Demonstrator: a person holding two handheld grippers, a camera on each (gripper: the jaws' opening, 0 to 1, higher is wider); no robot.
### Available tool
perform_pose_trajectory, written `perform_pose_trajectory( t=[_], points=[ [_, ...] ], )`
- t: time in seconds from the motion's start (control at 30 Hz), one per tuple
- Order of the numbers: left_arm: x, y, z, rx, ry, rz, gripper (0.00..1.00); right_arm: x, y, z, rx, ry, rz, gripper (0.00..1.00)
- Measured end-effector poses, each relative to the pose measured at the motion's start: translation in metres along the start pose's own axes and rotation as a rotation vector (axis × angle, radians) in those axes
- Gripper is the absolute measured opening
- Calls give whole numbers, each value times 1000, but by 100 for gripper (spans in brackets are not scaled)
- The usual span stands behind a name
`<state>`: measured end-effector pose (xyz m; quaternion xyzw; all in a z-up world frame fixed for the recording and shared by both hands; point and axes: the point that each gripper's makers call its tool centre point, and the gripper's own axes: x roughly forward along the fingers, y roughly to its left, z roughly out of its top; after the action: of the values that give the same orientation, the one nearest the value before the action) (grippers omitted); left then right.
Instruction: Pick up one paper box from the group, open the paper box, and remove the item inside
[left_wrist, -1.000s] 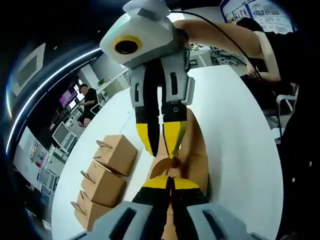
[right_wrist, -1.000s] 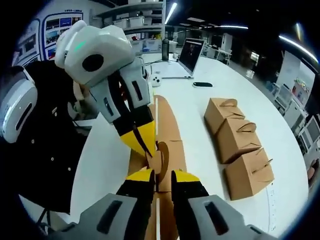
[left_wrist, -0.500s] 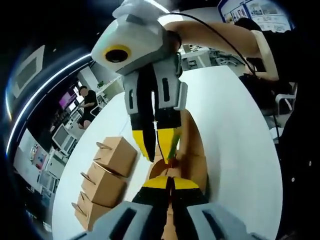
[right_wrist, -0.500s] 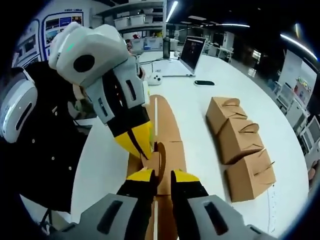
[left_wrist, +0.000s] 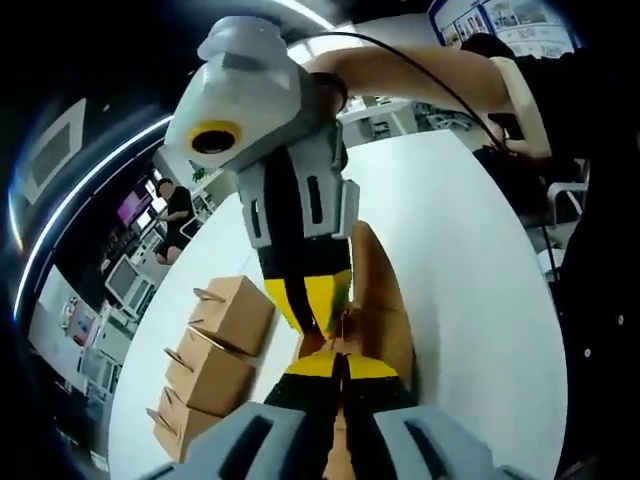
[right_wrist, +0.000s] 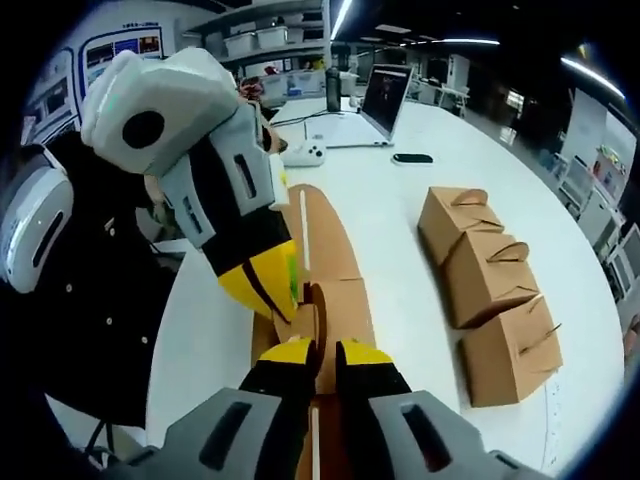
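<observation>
One paper box (right_wrist: 322, 270) lies opened flat on the counter (right_wrist: 400, 215), pinned between both tools so its flaps stay apart. The left hand-held gripper (right_wrist: 283, 300) is closed on a flap; the right hand-held gripper (left_wrist: 322, 318) is closed on the tab opposite. Three unopened boxes (right_wrist: 495, 290) sit well apart.

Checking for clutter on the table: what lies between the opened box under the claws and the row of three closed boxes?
Bare white table: in the right gripper view, nothing lies between the opened box and the three closed boxes.
</observation>
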<state>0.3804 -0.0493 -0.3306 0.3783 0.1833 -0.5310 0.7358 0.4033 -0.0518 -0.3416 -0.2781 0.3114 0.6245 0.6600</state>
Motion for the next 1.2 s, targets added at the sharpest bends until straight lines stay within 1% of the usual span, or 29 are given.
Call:
perform_pose_trajectory(
  t=[0.07, 0.13, 0.27, 0.5, 0.63, 0.93, 1.07, 1.2],
  points=[
    [0, -1, 0, 0, -3, -2, 4, 2, 0, -1, -2, 7, 3, 5],
    [-1, -1, -1, -3, -5, -1, 4, 2, 3, -1, 6, 8, 23, 3],
    [-1, -1, -1, -19, -15, -3, 4, 0, 2, 0, 41, 15, 22, 3],
    [-9, -3, 5, -64, -31, -4, 4, -5, 0, 3, 65, 16, 5, 3],
    [-13, -5, 9, -59, -43, 1, 4, -8, -3, 5, 80, 14, -14, 3],
    [-22, -11, 18, -40, -59, 19, 4, -14, -6, 13, 74, -2, -67, 3],
    [-28, -19, 25, -31, -72, 24, 4, -17, -12, 17, 53, -13, -110, 3],
    [-33, -29, 27, -8, -71, 35, 4, -21, -20, 22, 37, -17, -152, 3]
  ],
)
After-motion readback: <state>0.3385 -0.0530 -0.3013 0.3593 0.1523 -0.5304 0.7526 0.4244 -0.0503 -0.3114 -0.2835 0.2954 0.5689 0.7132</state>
